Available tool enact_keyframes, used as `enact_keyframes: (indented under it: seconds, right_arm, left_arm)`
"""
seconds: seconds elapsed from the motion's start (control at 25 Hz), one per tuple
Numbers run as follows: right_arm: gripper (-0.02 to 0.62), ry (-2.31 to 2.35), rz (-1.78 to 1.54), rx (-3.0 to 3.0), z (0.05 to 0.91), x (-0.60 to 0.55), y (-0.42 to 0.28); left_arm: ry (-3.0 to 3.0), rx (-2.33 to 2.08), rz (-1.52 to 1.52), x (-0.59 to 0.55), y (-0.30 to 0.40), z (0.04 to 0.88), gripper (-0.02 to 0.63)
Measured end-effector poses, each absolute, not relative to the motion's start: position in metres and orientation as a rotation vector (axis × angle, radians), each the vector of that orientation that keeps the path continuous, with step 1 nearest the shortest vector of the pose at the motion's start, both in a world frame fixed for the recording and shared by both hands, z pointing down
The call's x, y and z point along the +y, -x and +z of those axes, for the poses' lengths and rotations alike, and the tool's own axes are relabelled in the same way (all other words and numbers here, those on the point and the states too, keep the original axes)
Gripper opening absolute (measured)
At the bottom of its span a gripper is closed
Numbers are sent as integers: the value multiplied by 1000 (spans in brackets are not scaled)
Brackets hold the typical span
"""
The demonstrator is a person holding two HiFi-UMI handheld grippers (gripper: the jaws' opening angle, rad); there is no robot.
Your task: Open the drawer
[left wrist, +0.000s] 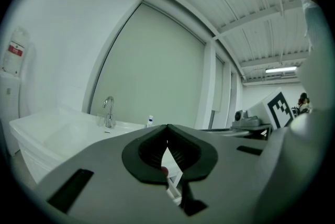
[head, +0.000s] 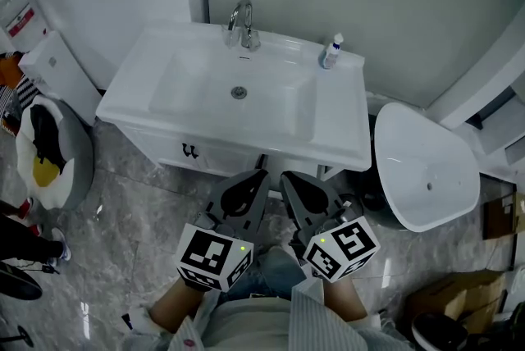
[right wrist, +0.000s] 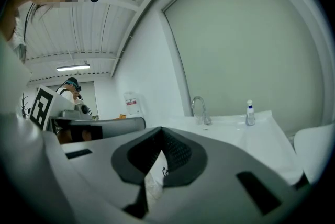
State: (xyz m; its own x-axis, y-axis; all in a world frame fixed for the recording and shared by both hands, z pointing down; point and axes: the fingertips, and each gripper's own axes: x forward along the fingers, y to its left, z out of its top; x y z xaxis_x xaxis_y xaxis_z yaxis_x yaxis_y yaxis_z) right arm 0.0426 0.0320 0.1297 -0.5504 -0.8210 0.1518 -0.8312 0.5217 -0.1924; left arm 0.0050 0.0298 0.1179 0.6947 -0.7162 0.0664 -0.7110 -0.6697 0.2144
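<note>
Two tongs, both closed, nothing in either. Drawer looks fully shut, so I'd say the task is not started.

- White vanity surface with moulded sink fills the middle of the head view. A loose white basin sits on the floor just off its right edge.
- Drawer is the cabinet front directly under the surface's front edge, flush with it, no gap visible.
- Left tongs and right tongs hang side by side in front of the front edge, near its middle. They're roughly level and aimed at the vanity. Each gripper view shows its tips meeting, and only background shows behind the pads.
- Faucet is at the middle of the back edge, small bottle at the back right corner. Neither is in the way.
- Handle is a small dark pull on the drawer front, left of centre and off to the left of both tongs. It's too small to tell its shape.

How I'd do the step:
- Use the left tongs, since it's closer to the handle.
- Open the jaws first, then come in below the front edge, square to the drawer front.
- Seat the pads well onto the pull before closing. A small pull probably slips out of a tip-only pinch.
- Pull straight back and level, no twist.
- Keep the right tongs and the legs out of the drawer's path.
</note>
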Motion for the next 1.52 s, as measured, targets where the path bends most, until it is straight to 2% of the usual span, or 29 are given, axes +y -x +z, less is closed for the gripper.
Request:
enact_keyframes:
  seconds: [1.52]
  right_arm:
    - [8, -1492, 399, -2649, 141, 36, -29]
  left_arm:
    - [-2760, -1027, 4, 25, 10, 121, 17]
